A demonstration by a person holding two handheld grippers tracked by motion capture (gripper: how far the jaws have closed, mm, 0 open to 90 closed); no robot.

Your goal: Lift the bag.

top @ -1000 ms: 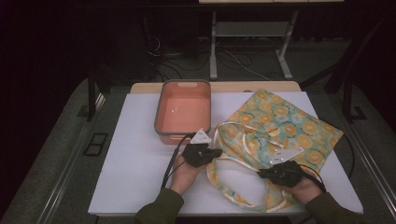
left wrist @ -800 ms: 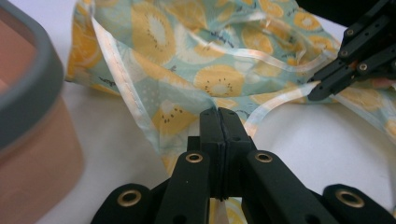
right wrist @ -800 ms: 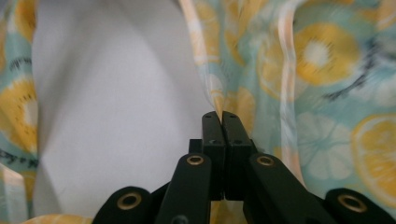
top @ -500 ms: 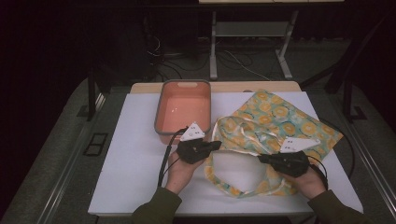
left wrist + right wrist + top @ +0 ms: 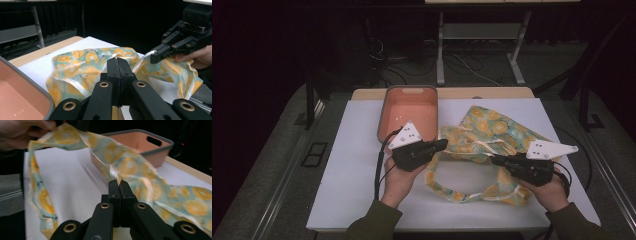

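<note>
On white table [image 5: 352,165], both claws pinch printed cloth [image 5: 492,125]; no legible writing.

Dim room, black beyond the table's far edge. White mat [image 5: 357,165] over a light wooden tabletop [image 5: 462,93], wood bare along the far strip. Grey floor [image 5: 272,165] on both sides. Behind, a metal-legged stand [image 5: 440,55] with a pale shelf [image 5: 482,31], loose cables [image 5: 472,67] on the floor beneath.
</note>
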